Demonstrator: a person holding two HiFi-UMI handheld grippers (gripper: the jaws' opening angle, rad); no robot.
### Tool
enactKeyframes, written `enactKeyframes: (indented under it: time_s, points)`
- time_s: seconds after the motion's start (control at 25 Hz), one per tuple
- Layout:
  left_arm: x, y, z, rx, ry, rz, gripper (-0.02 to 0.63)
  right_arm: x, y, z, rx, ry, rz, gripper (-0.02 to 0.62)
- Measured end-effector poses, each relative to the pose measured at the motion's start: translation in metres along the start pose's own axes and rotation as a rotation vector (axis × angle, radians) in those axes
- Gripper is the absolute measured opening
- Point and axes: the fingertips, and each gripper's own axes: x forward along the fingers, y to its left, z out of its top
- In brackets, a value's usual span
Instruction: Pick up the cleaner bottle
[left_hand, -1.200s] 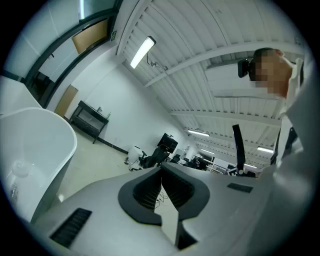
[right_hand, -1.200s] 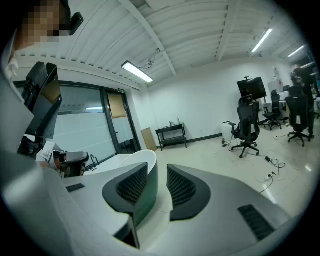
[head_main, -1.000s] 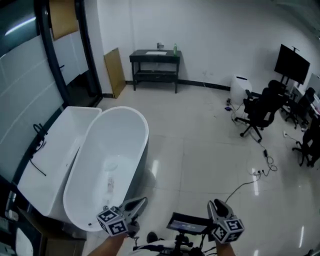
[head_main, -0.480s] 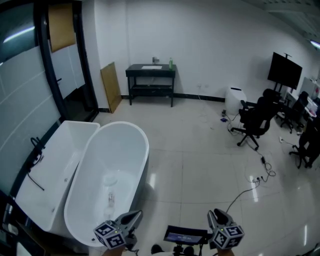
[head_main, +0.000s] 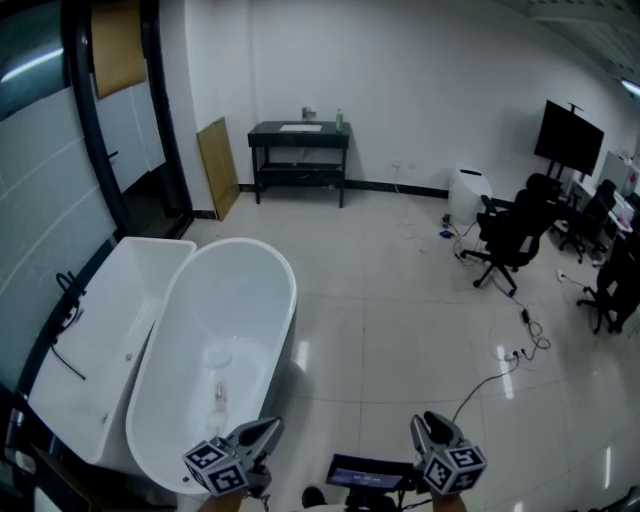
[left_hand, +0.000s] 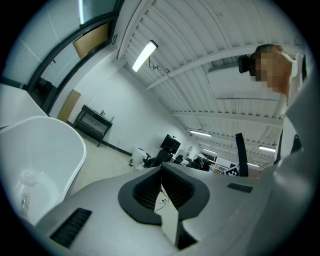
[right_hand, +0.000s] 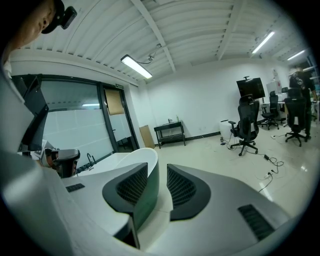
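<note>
Head view: the small green cleaner bottle (head_main: 338, 121) stands at the right end of a black tabletop (head_main: 270, 129) against the far white wall, well apart from both grippers. Nearer, a white oval bathtub (head_main: 232, 295) sits on the pale glossy floor (head_main: 400, 330). At the bottom edge, the left gripper (head_main: 271, 429) and right gripper (head_main: 425, 421) have their fingers clenched on nothing.

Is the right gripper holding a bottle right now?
No, the right gripper has its jaws close together with nothing between them; only the white bathtub shows beyond.
</note>
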Motion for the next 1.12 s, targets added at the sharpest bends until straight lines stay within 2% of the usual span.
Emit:
enactKeyframes:
  time_s: [0.28, 0.4, 0.52, 0.76, 1.12]
  points:
    - [0.034, 0.010, 0.012, -0.011, -0.026, 0.051, -0.007, 0.045, -0.028, 0.029, -0.024, -0.027, 0.020, 0.127]
    - [0.058, 0.017, 0.017, -0.006, -0.035, 0.074, -0.006, 0.059, -0.055, 0.047, -0.037, -0.032, -0.003, 0.127]
    - [0.094, 0.024, 0.026, -0.007, -0.051, 0.095, -0.006, 0.079, -0.083, 0.067, -0.054, -0.044, 0.014, 0.127]
    - [0.163, 0.010, 0.038, 0.005, -0.057, 0.098, -0.006, 0.101, -0.142, 0.102, -0.069, -0.034, 0.028, 0.127]
    - [0.206, 0.025, 0.043, 0.002, -0.023, 0.123, -0.006, 0.135, -0.169, 0.116, -0.060, -0.020, 0.067, 0.158]
